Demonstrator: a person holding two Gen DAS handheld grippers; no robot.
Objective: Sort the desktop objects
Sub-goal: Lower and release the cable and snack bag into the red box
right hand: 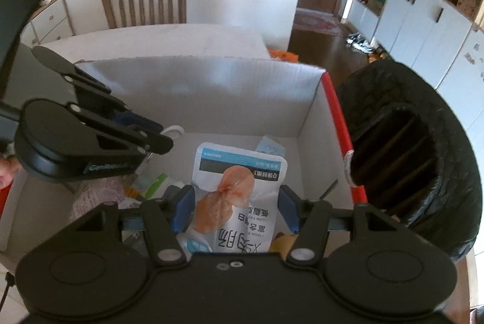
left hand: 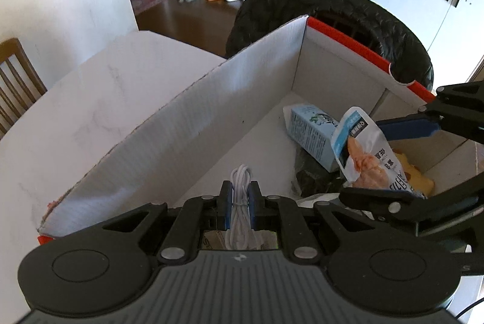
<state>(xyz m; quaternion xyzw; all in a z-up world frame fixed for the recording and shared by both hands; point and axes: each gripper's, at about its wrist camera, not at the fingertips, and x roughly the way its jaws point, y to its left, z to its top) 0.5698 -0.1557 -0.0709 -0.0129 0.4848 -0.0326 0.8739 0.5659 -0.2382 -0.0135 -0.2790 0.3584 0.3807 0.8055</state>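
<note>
The left claw [left hand: 240,203] is closed tight on a coiled white cable [left hand: 241,184]; both blue pads press the bundle from either side, and the cable loops project beyond the pad tips. The claw points steeply downward into an open white cardboard box [left hand: 187,124] with a red outer face, which stands on the white worktop [left hand: 90,100].

The right claw [right hand: 236,209] is set at a medium width around a white snack pouch [right hand: 239,172] printed with an orange food picture. The pouch sits upright between the two blue pads; whether the pads press on it cannot be determined from either view. In the left wrist view the pouch [left hand: 363,148] stands tilted above the box contents.

Inside the box, a light blue carton [left hand: 311,130] lies on its side near the far corner, just beside the pouch. A yellow item [left hand: 417,175] shows behind the pouch, and further wrappers lie on the box floor below the right claw.

A bin lined with a black bag [right hand: 423,142] stands just beside the red side of the box. A wooden chair [right hand: 145,0] stands at the far edge of the worktop
</note>
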